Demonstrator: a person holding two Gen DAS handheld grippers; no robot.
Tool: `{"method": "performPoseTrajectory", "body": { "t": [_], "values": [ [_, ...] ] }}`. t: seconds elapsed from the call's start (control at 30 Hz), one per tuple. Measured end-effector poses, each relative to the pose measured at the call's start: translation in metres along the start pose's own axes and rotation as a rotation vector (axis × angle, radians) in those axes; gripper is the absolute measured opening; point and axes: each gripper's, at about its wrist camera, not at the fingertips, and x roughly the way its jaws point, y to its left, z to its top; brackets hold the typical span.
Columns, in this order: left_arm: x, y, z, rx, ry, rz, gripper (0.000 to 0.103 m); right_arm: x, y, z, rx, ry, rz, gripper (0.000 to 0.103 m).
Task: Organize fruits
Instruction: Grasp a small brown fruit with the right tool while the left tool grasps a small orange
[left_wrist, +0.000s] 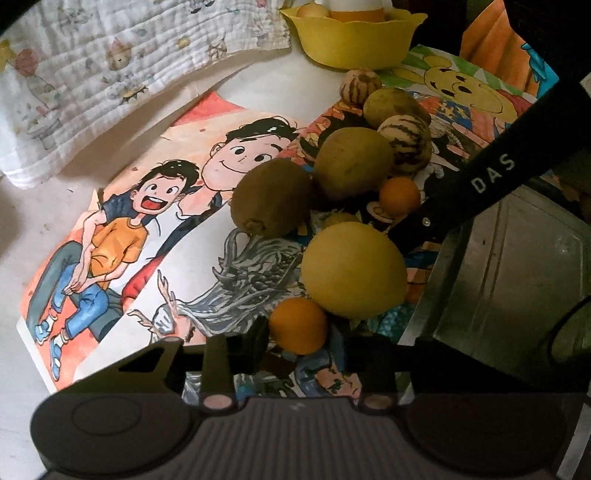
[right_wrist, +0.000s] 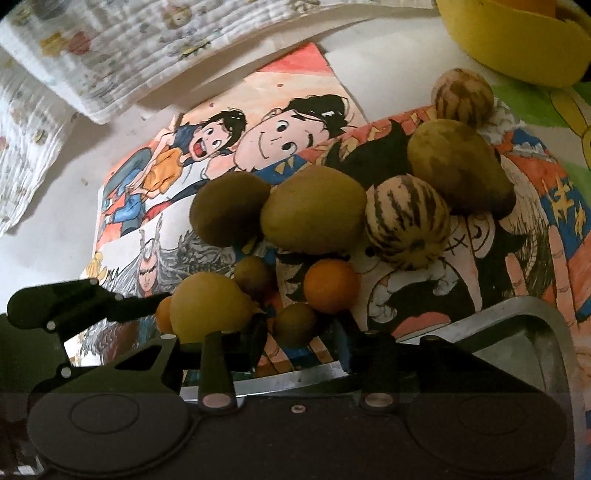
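While left gripper (left_wrist: 301, 343) tight on orange (left_wrist: 297, 325), right gripper (right_wrist: 299, 341) on brown fruit (right_wrist: 295, 323): yellow bowl (left_wrist: 351, 44), pale fruit (left_wrist: 313, 11) inside.

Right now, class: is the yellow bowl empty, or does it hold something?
Not empty. The yellow bowl holds fruit: a pale round one and something orange show above its rim.

Yellow bowl (left_wrist: 354, 40); orange fruit (left_wrist: 298, 325); brown-striped cream melon (right_wrist: 408, 221); cartoon-printed cloth (left_wrist: 74, 55).

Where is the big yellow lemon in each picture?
Left wrist view: the lemon sits right of centre, low, just above the small orange.
Right wrist view: the lemon sits lower left, beside the other gripper's dark arm.
Shared landmark: the brown kiwi, up and left of the lemon.
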Motion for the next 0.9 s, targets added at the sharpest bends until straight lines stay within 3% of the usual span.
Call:
{"method": "performPoseTrajectory", "body": {
  "t": [0.13, 0.37, 0.63, 0.9],
  "values": [
    [0.001, 0.0, 0.001, -0.019, -0.001, 0.0, 0.038, 0.001, -0.002, 0.0, 0.003, 0.001, 0.012, 0.03],
    [-0.001, 0.0, 0.003, -0.055, 0.005, 0.018, 0.037, -0.007, -0.006, -0.005, -0.007, -0.003, 0.034, 0.03],
    [-0.016, -0.003, 0.0, -0.164, 0.008, 0.051, 0.037, -0.025, -0.01, -0.014, -0.077, -0.001, 0.078, 0.03],
    [-0.039, -0.034, -0.016, -0.257, -0.005, 0.089, 0.037, -0.044, -0.015, -0.032, -0.193, 0.039, 0.157, 0.03]
  ]
}}
